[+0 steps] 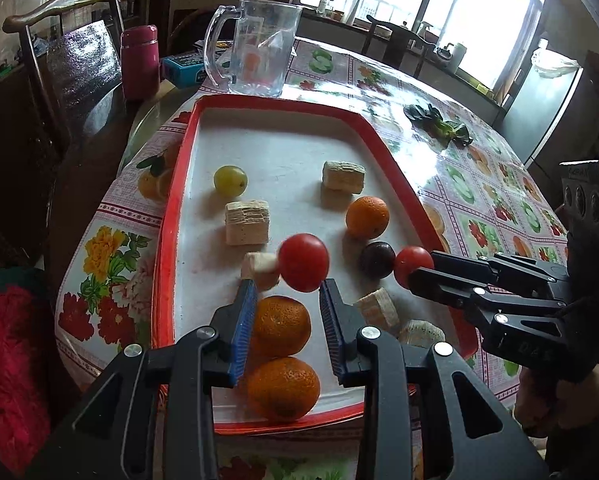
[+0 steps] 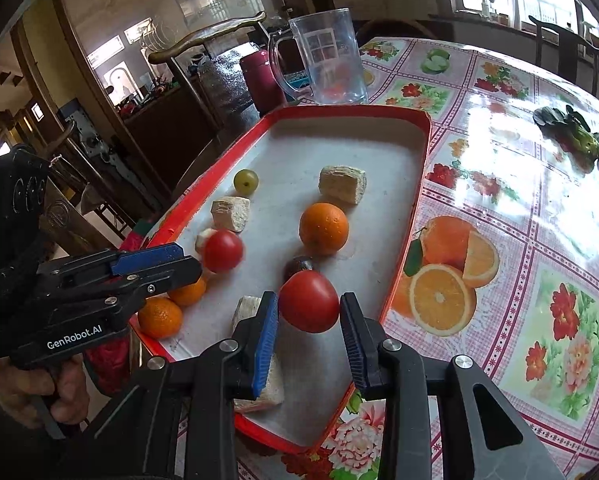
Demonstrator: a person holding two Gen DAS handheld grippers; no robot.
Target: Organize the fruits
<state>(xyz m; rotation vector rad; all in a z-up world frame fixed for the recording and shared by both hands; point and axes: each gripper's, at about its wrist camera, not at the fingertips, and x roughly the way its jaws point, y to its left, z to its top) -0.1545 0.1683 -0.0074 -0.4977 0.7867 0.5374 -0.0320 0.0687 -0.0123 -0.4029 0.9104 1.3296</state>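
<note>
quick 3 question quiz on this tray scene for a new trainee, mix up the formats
1. True or false: the glass mug stands inside the red tray.
2. How many oranges lie on the tray? A two, B three, C five.
3. Fill in: the fingers of the right gripper flank a red ___.

Key: 1 false, it stands beyond the tray's far end. 2 B. 3 tomato.
</note>
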